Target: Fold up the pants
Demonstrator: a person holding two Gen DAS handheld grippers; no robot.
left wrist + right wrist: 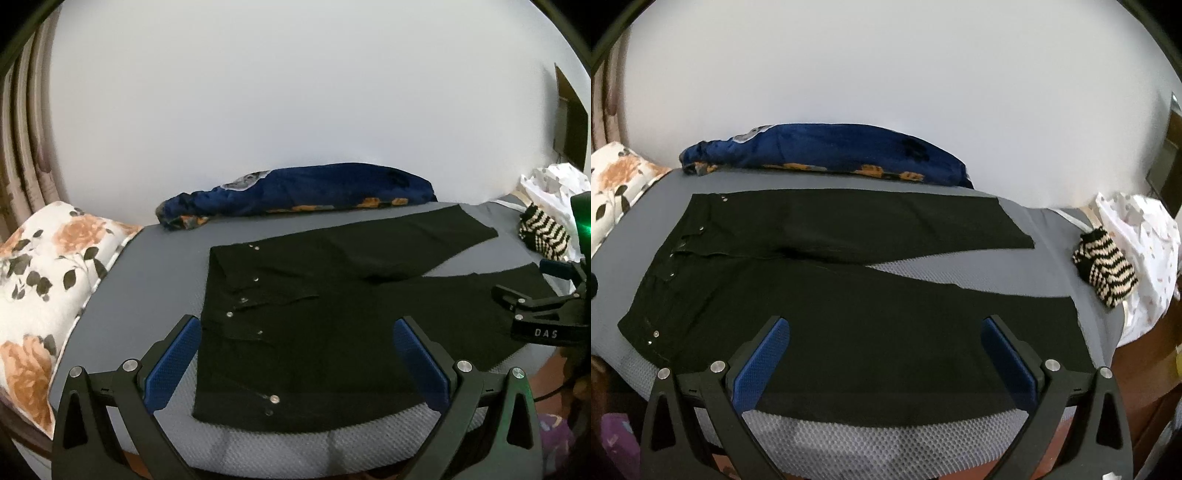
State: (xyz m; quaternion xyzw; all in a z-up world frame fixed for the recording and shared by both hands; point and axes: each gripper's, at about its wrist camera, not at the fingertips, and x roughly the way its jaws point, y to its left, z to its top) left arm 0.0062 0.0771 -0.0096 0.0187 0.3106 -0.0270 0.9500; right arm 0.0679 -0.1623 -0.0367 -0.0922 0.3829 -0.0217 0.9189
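two grippers wide open, empty, hovering over the near edge of the black pants [827,306] spread flat on the grey mattress [886,443].
your left gripper [295,365] sits by the waistband, right gripper [886,365] over the near leg. risk: you pinch one layer only, or the splayed legs skew the fold. black-on-black hides seams and the crotch; near hem corner cut off.

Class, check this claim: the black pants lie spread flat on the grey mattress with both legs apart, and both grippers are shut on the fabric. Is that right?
Not quite. The black pants do lie flat on the grey mattress, legs apart, but each wrist view shows its gripper open, the left gripper and right gripper holding nothing.
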